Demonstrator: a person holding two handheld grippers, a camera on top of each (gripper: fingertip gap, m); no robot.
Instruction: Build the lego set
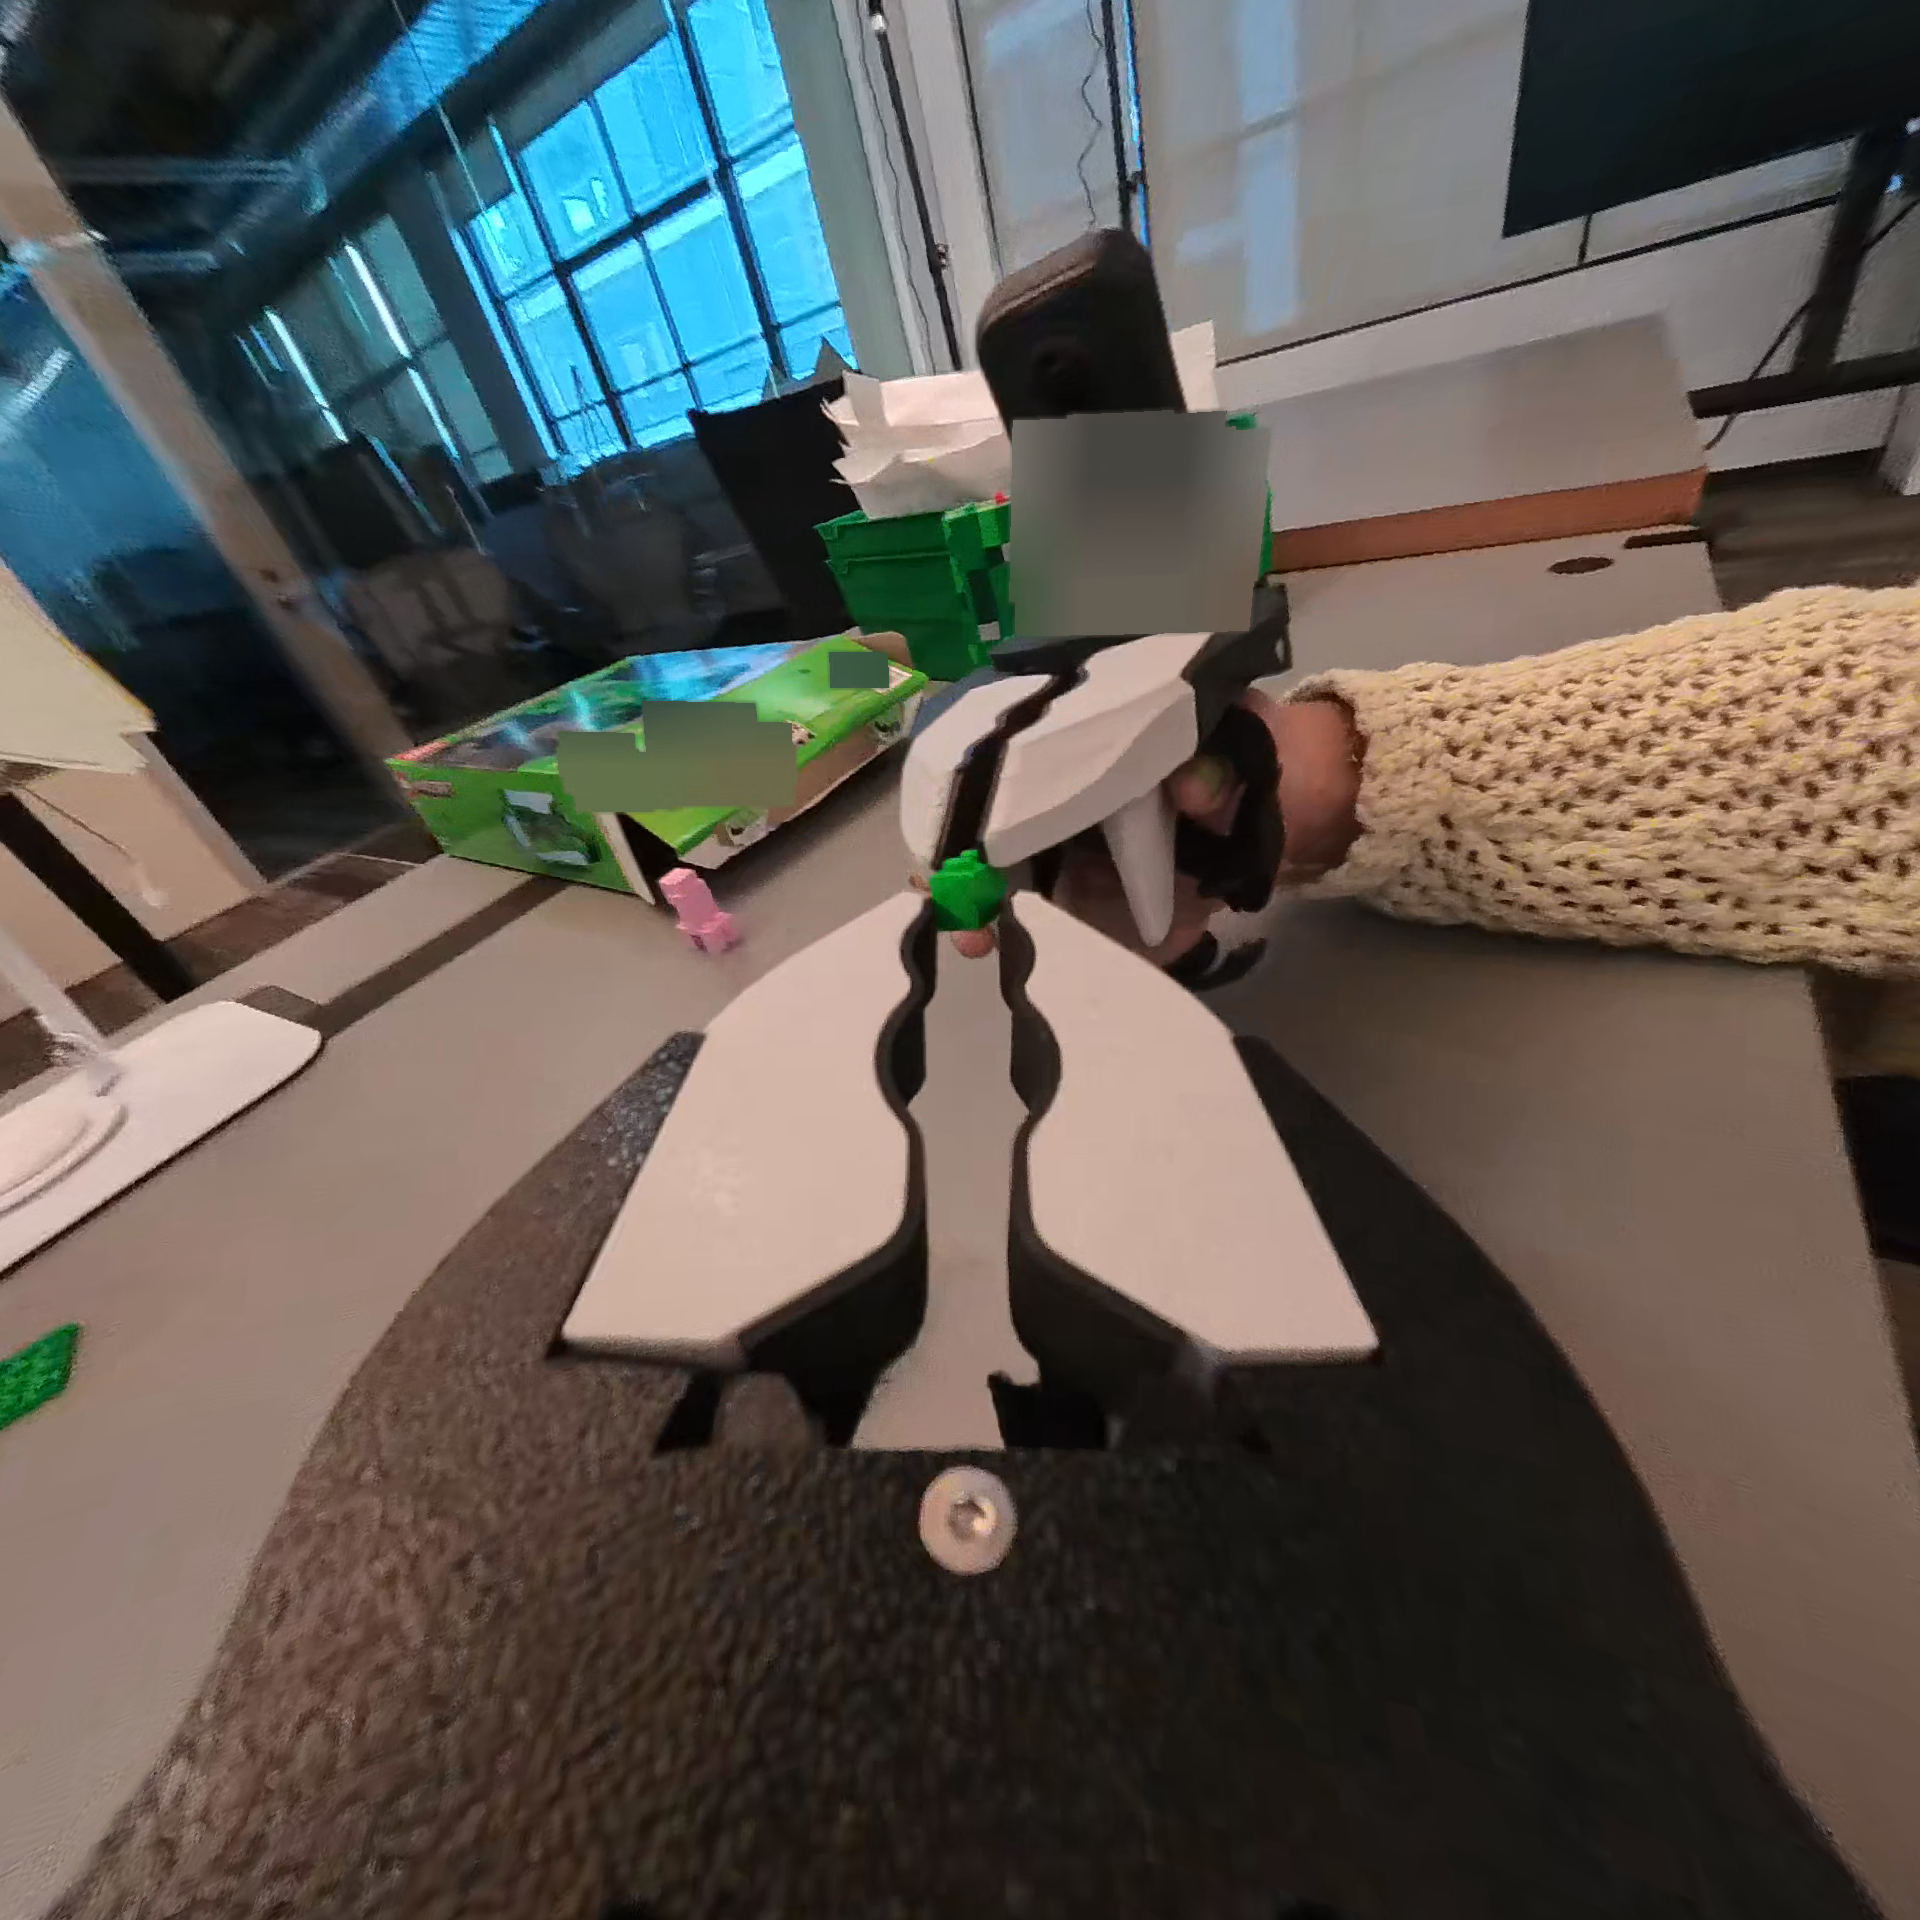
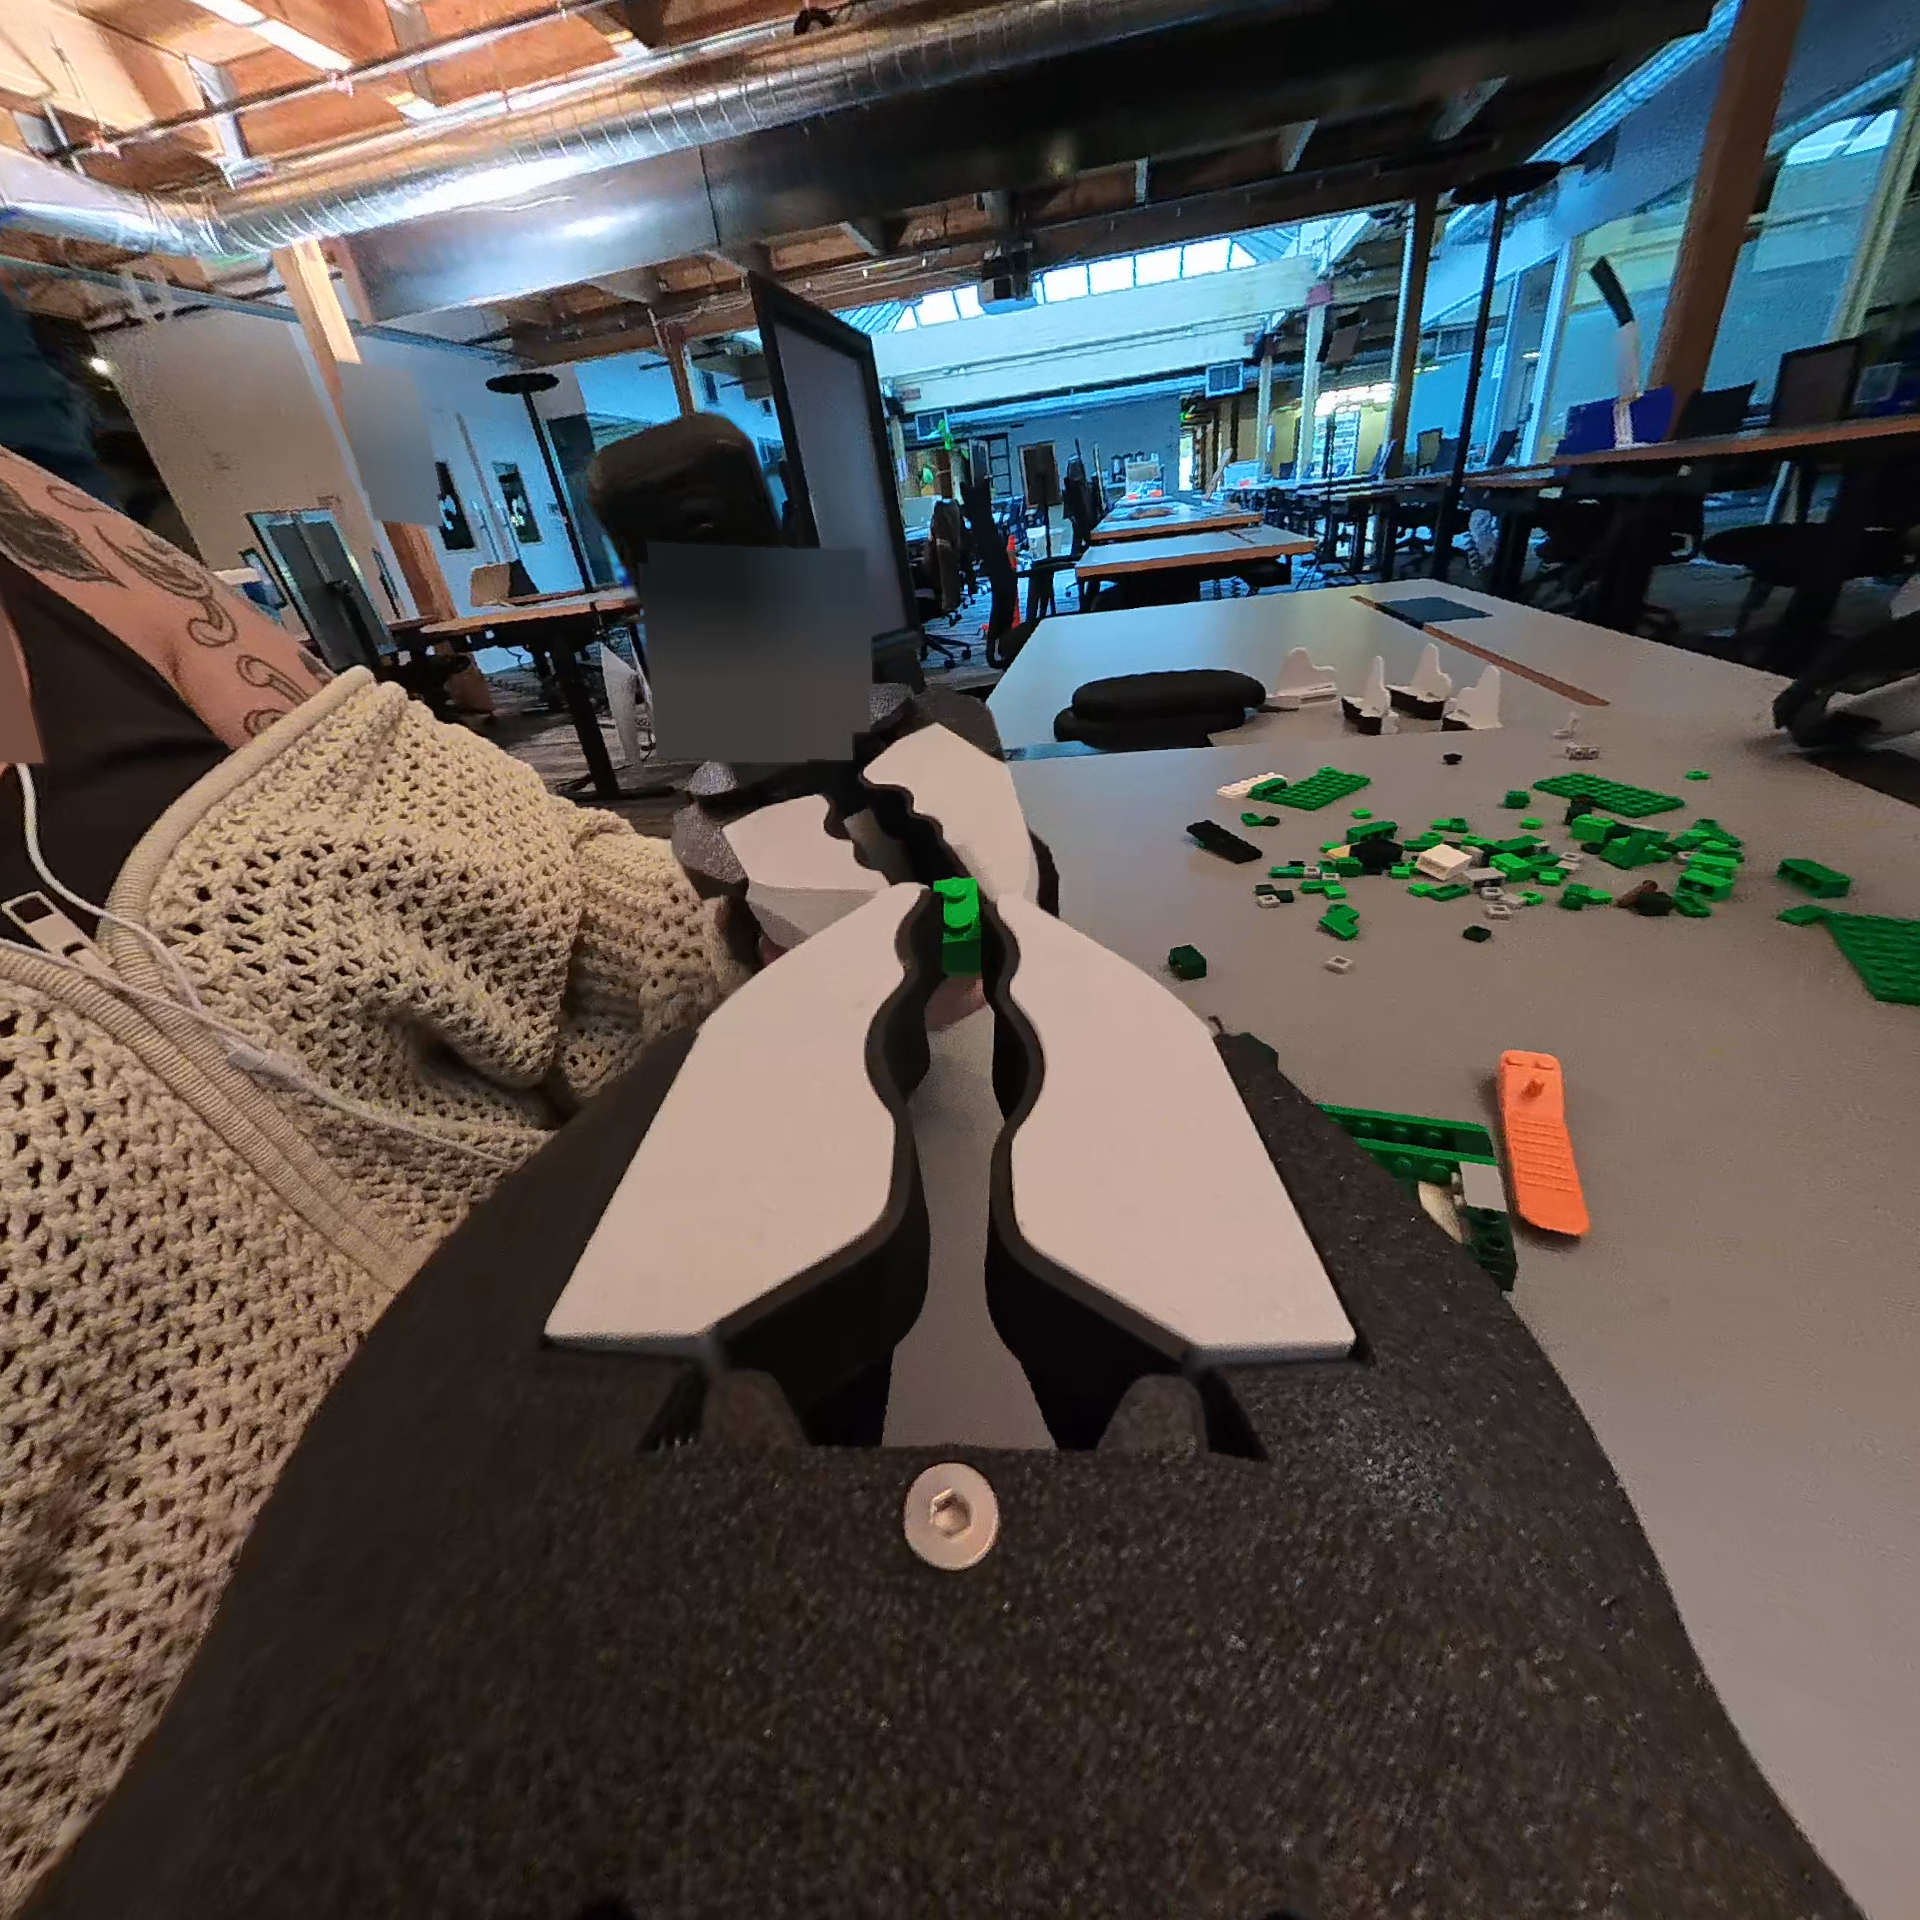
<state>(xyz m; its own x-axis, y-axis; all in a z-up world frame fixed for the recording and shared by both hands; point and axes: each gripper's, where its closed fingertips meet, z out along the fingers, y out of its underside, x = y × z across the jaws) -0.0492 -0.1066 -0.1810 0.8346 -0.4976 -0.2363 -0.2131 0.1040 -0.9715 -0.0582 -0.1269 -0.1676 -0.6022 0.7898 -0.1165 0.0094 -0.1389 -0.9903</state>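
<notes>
A small green brick piece (image 1: 966, 890) hangs in the air above the grey table (image 1: 1455, 1091), between both grippers, which face each other tip to tip. My left gripper (image 1: 964, 920) is shut on its near side. My right gripper (image 1: 961, 857) comes in from the far side, held by a hand in a cream knitted sleeve (image 1: 1610, 769). In the right wrist view my right gripper (image 2: 958, 920) is shut on the green brick piece (image 2: 958, 925), which looks like two stacked bricks, and my left gripper (image 2: 940, 868) meets it from the far side. Something pinkish shows just under the piece.
A green lego box (image 1: 665, 758), a pink figure (image 1: 707, 914) and green crates (image 1: 914, 582) stand behind. A pile of loose green bricks (image 2: 1507, 852), an orange brick separator (image 2: 1543, 1143), a partly built green assembly (image 2: 1434, 1153) and a green plate (image 2: 1870, 951) lie to the right. My two grippers' fingertips are within a few centimetres of each other. From the left gripper's tips to the orange brick separator (image 2: 1543, 1143) is close to 15 cm.
</notes>
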